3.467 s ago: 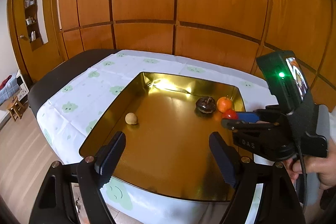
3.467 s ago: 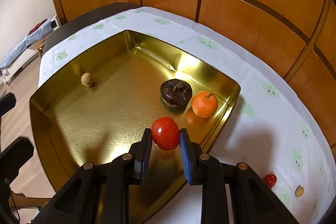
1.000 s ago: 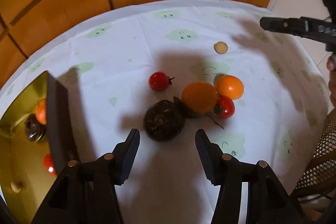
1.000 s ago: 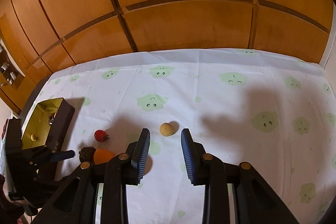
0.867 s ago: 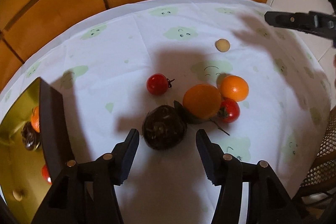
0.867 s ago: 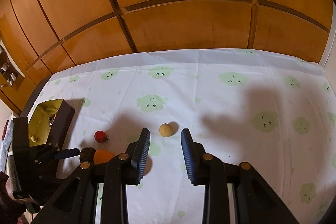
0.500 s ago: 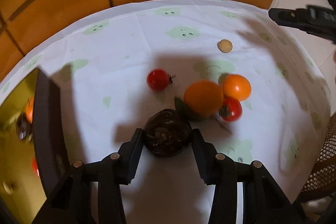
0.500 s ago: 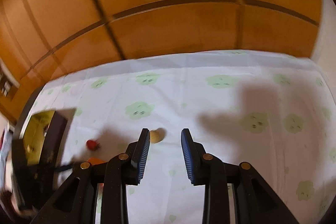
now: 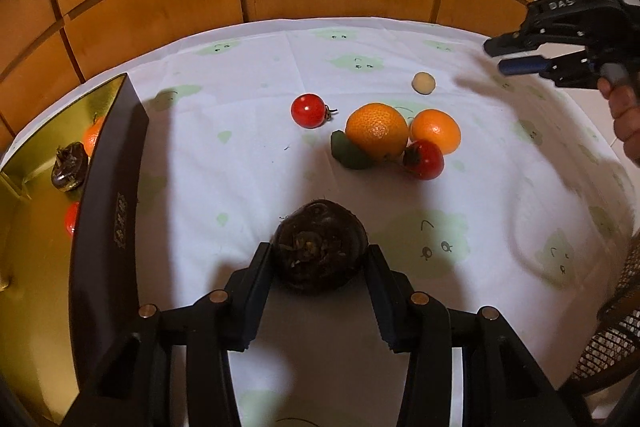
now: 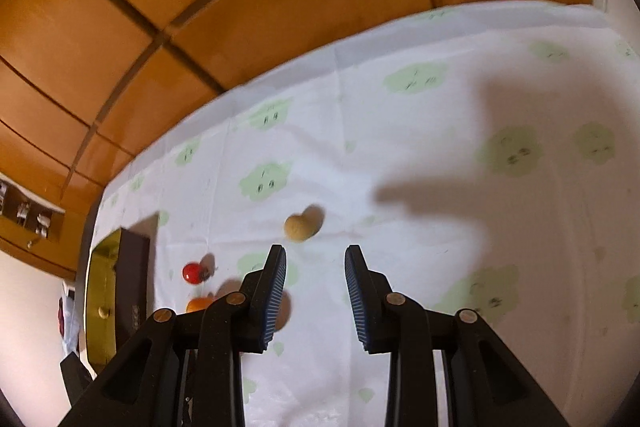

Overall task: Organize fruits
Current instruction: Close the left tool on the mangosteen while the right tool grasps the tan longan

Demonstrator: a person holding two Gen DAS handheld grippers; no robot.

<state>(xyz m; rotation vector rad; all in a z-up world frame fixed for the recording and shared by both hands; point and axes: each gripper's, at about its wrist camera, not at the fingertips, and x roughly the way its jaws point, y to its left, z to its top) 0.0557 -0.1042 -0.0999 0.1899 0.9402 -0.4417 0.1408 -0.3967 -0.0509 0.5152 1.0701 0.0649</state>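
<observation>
My left gripper (image 9: 319,251) is shut on a dark brown round fruit (image 9: 320,239) that rests on the white cloth; both pads press its sides. Beyond it lie a cherry tomato (image 9: 308,110), two oranges (image 9: 376,135) (image 9: 436,131), a red tomato (image 9: 424,159) and a small tan fruit (image 9: 424,83). My right gripper (image 10: 314,251) hangs tilted above the cloth, its jaws a narrow gap apart with nothing between them. The tan fruit (image 10: 298,227) lies just beyond its left finger. In the left wrist view the right gripper (image 9: 494,57) shows at the upper right.
The gold tray (image 9: 108,187) stands at the left with a dark fruit (image 9: 68,167), an orange (image 9: 92,137) and a tomato (image 9: 72,217) inside. Its dark wall rises close to my left gripper. Wood panelling backs the table. A hand (image 9: 624,111) and a wicker chair edge are at the right.
My left gripper slid forward over the dark fruit and closed on it. My right gripper rolled and sank toward the tan fruit. The tomato it held earlier now lies in the tray.
</observation>
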